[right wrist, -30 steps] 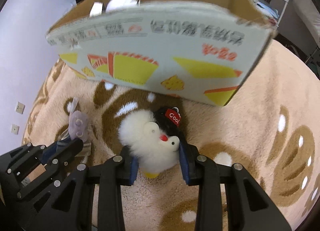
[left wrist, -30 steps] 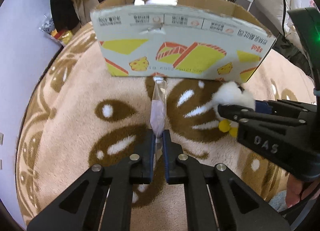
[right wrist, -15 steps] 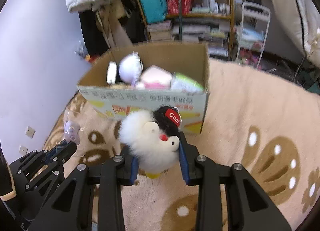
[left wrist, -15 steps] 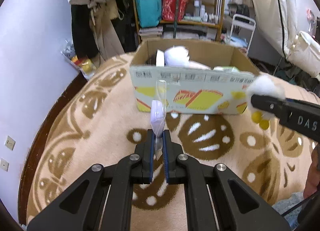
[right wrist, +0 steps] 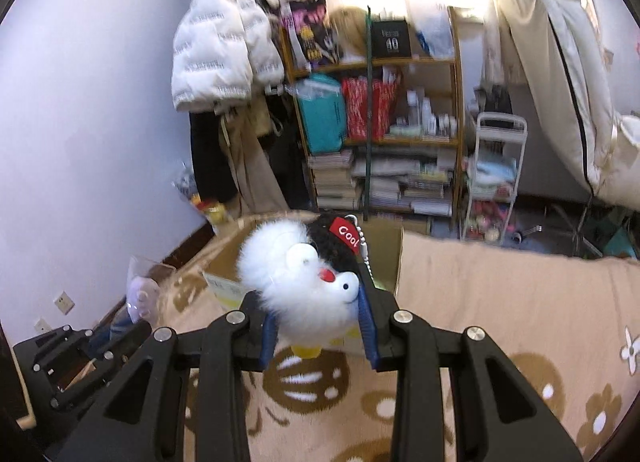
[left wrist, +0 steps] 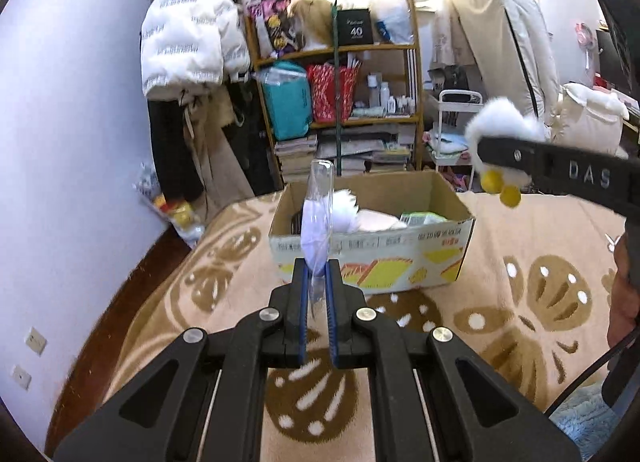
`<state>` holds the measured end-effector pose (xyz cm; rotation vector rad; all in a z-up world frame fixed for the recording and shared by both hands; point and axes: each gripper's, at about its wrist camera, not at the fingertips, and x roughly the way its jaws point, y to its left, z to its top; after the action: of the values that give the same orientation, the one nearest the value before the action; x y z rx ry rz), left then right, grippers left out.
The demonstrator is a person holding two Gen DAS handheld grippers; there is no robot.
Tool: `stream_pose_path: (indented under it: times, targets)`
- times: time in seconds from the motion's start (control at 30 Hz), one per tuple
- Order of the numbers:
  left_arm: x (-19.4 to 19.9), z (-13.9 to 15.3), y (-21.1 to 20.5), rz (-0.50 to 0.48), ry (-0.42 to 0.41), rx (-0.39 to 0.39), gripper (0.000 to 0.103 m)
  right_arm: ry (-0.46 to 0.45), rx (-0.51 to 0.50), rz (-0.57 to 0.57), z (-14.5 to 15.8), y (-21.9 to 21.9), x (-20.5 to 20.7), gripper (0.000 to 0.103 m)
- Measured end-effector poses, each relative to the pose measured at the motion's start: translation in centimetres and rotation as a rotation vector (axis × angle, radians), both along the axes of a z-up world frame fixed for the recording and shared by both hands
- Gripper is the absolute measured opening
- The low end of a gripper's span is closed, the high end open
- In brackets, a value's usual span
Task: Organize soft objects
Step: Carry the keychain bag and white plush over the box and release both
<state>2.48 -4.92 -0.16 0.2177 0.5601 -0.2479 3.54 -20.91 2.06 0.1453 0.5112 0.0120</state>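
From the left wrist camera, the left gripper (left wrist: 316, 286) is clenched on the bottom edge of a clear plastic pouch (left wrist: 317, 218) with a pale lilac soft toy sealed inside; the pouch stands upright above the jaws, in front of the open cardboard box (left wrist: 372, 258) on the patterned beige rug (left wrist: 520, 302). The film looks light, slick and floppy, so a pinch on the flat sealed edge seems the safest hold. At the right, the right gripper's finger (left wrist: 560, 172) carries a white fluffy toy above the box. From the right wrist camera, the right gripper (right wrist: 318, 322) is grasping a fluffy white plush penguin keychain (right wrist: 304, 282) across its body, 2 pads sunk into the fur. It looks feather-light and squashy; its bead chain (right wrist: 366, 250) dangles and could snag.
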Motion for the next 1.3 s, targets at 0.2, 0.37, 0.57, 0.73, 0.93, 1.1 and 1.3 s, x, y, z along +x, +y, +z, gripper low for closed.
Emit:
stream_pose_path:
  times: [0.2, 0.37, 0.57, 0.73, 0.93, 1.1, 1.3]
  targets:
    - [0.3, 1.7, -0.6, 0.001, -0.076, 0.016, 0.009, -0.077, -0.029, 0.000, 1.8, 0.2, 0.2, 0.036]
    - [1.5, 3.4, -0.8, 0.007, -0.139, 0.014, 0.009, -0.118, -0.030, 0.002, 2.5, -0.1, 0.9, 0.036]
    - [4.0, 4.0, -1.8, -0.021, -0.190, 0.036, 0.009, -0.117, -0.036, -0.020, 2.0, -0.7, 2.6, 0.036]
    - [6.0, 4.3, -2.6, -0.031, -0.202, 0.021, 0.009, -0.101, -0.010, -0.023, 0.9, -1.7, 4.5, 0.036]
    - [8.3, 2.7, -3.6, -0.051, -0.190, 0.041, 0.009, -0.067, 0.053, -0.012, -0.8, -3.3, 6.5, 0.036]
    - [10.2, 0.4, -4.2, -0.042, -0.130, 0.036, 0.009, -0.032, 0.101, 0.020, -2.8, -4.2, 8.1, 0.037]
    - [12.4, -1.7, -4.1, -0.026, -0.077, 0.025, 0.009, 0.029, 0.105, 0.020, -5.3, -4.4, 9.8, 0.037]
